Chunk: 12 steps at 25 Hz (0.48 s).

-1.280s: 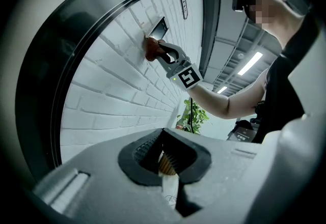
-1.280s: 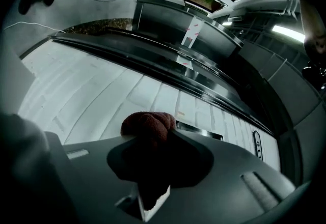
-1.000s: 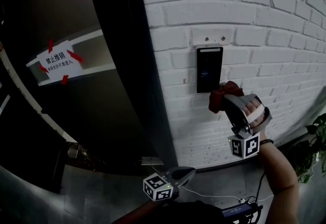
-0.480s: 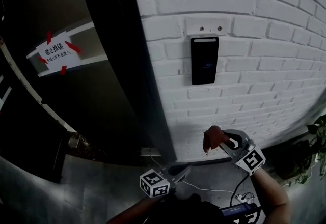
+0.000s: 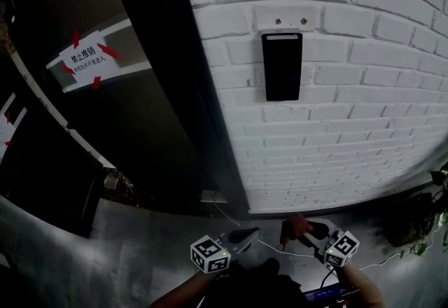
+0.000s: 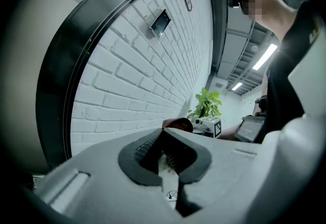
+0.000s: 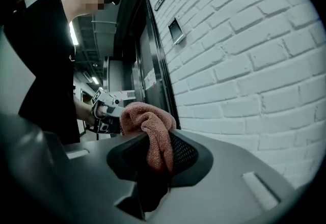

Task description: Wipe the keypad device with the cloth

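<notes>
Keypad device [image 5: 282,66] is fixed upright on the white brick wall [image 5: 350,131], screen dark, nothing touching it, just under a pale plate [image 5: 288,19] with two screws; wall fills the upper right of the head view; a dark door frame [image 5: 175,75] runs down its left edge; left of that, a dark door panel carries a white paper sign [image 5: 87,59] held by red tape strips; grey floor [image 5: 140,236] lies below; a potted plant [image 6: 206,105] stands by the wall further along, leaves green in the left gripper view. Both grippers sit low, near the floor and well below the keypad, just beside each other; left gripper [image 5: 253,232] points toward the wall base, marker cube facing up; its own view shows the pads clenched together at the tips [image 6: 164,131], nothing between them, only a sliver of floor visible through the gap behind. Right gripper [image 5: 299,231] is clamped on the cloth [image 5: 291,227]; in its own view the reddish terry cloth [image 7: 150,126] is pinched between the pads and bunches up over the jaw tips, tail hanging down between the jaws. Cloth is well apart from the keypad, no contact with the wall. Thin white cable [image 5: 238,219] trails across the floor by the wall base.
</notes>
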### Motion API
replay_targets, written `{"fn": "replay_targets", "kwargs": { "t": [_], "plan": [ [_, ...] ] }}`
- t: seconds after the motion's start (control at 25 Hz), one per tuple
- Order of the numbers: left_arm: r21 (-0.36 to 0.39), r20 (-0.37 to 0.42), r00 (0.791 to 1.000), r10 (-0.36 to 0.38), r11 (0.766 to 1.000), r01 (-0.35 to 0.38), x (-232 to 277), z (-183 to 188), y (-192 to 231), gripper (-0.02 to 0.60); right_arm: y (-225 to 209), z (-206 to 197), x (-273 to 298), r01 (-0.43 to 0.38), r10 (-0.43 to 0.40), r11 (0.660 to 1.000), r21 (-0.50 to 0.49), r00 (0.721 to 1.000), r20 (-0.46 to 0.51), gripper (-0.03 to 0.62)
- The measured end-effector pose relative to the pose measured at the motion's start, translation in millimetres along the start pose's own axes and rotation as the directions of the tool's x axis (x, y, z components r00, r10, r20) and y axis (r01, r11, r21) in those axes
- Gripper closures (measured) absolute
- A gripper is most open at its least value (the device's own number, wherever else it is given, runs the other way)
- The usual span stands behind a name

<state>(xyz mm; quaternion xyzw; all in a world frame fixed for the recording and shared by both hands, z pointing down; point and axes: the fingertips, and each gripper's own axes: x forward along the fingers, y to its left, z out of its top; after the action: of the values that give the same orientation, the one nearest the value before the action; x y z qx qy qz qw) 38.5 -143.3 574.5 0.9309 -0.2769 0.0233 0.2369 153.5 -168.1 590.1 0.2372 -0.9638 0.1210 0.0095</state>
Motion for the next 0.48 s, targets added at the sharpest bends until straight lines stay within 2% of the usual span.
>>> {"fn": "replay_targets", "kwargs": {
  "t": [0.2,0.48],
  "plan": [
    [0.013,0.020,1.000,0.001,1.000,-0.001,-24.9,-10.1,-9.7,0.578,34.1,-31.0,-7.3,0.039,-0.040,0.997,0.062,0.999,0.003,0.508],
    [0.035,0.015,0.999,-0.037,0.999,0.036,-73.1,-32.1,-32.9,0.578,98.5,-27.2,-4.1,0.097,-0.105,0.990,0.104,0.992,0.072,0.508]
  ]
}}
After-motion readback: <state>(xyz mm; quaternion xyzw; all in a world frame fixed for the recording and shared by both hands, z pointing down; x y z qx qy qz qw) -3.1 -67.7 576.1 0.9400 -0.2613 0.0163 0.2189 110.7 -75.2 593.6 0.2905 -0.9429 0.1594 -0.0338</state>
